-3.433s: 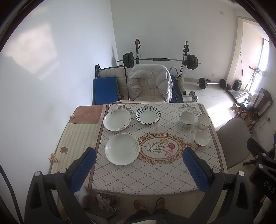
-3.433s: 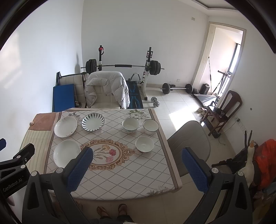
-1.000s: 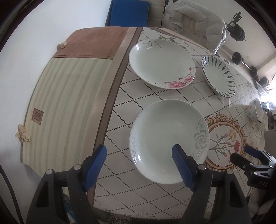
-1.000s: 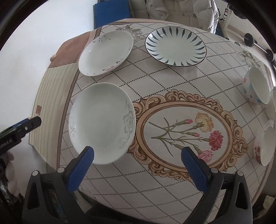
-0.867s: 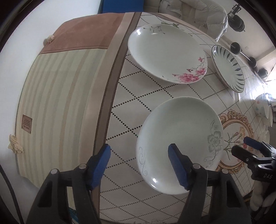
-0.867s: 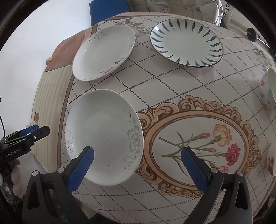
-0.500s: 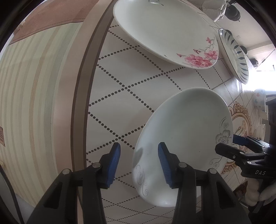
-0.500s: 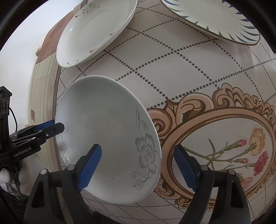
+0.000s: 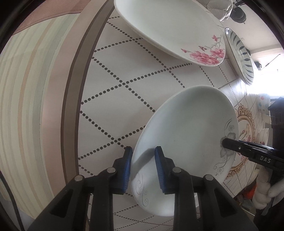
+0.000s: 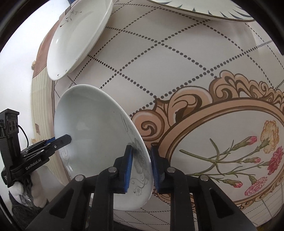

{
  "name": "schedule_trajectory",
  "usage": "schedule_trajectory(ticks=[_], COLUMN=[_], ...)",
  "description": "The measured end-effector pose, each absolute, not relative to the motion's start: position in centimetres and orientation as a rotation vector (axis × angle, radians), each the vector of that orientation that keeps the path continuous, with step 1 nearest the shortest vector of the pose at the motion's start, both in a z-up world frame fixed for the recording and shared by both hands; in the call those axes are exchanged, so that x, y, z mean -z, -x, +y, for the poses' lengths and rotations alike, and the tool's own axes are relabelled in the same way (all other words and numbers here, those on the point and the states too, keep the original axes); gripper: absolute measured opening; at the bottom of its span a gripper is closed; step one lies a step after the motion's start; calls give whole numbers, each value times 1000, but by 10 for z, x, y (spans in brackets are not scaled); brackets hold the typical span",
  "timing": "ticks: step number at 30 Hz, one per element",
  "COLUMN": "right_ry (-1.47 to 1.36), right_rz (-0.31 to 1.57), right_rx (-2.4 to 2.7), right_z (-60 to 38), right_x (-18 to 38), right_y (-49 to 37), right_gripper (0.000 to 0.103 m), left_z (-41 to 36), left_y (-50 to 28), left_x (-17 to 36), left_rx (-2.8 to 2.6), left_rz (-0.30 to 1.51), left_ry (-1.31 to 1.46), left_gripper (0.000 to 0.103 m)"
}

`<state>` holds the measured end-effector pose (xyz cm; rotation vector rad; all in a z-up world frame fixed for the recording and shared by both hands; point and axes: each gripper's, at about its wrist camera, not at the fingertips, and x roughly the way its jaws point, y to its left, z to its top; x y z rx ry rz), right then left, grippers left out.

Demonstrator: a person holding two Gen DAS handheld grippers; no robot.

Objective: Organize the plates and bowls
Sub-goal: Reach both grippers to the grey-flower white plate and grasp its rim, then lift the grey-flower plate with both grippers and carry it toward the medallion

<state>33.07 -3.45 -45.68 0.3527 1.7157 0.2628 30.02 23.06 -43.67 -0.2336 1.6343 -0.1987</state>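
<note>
In the left wrist view, the left gripper (image 9: 143, 164) sits at the bottom centre of the frame, its blue fingers (image 9: 127, 168) clamped on the near rim of a pale plate with a grey flower (image 9: 184, 142), one finger under the rim and one inside it. The plate fills the lower right of the frame above the patterned tabletop (image 9: 115, 88). At the right edge, the right gripper (image 9: 229, 142) grips the opposite rim beside the grey flower print, held by a white-gloved hand (image 9: 266, 188). A white plate with pink blossoms (image 9: 168, 30) lies at the top centre of the frame, and a plate with dark leaf strokes (image 9: 239, 55) sits at the upper right, both resting on the cloth. In the right wrist view, the right gripper (image 10: 141, 164) appears at the bottom centre, fingers (image 10: 128, 167) closed on the flowered edge of the same pale plate (image 10: 95, 131), which stands tilted at the lower left of the frame. The left gripper (image 10: 62, 139) pinches the far rim at the left edge. The blossom plate (image 10: 78, 37) lies at the upper left, the leaf-stroke plate (image 10: 204, 10) along the top edge, and a printed carnation medallion (image 10: 239, 151) covers the tabletop (image 10: 159, 62) at the right.
</note>
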Motion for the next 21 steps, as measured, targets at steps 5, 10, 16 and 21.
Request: schedule_trajectory(ticks=[5,10,16,21], right_ry=[-373,-414,-407,-460], right_rz=[1677,1682,1679,1668], right_rx=[-273,-261,-251,-224], right_z=[-38,-56,-75,-98], right_x=[455,451,437,430], right_y=[-327,-320,-323,-322], right_gripper=[21,20,20,20], left_z=[235,221,200,176], left_y=[-299,-301,-307,-318], left_x=[439,434,425,415], left_rx=[173,178,199,229], left_rz=[1645,1647,1650,1641], left_ry=[242,228,199,172], left_gripper=[22,19,19,19])
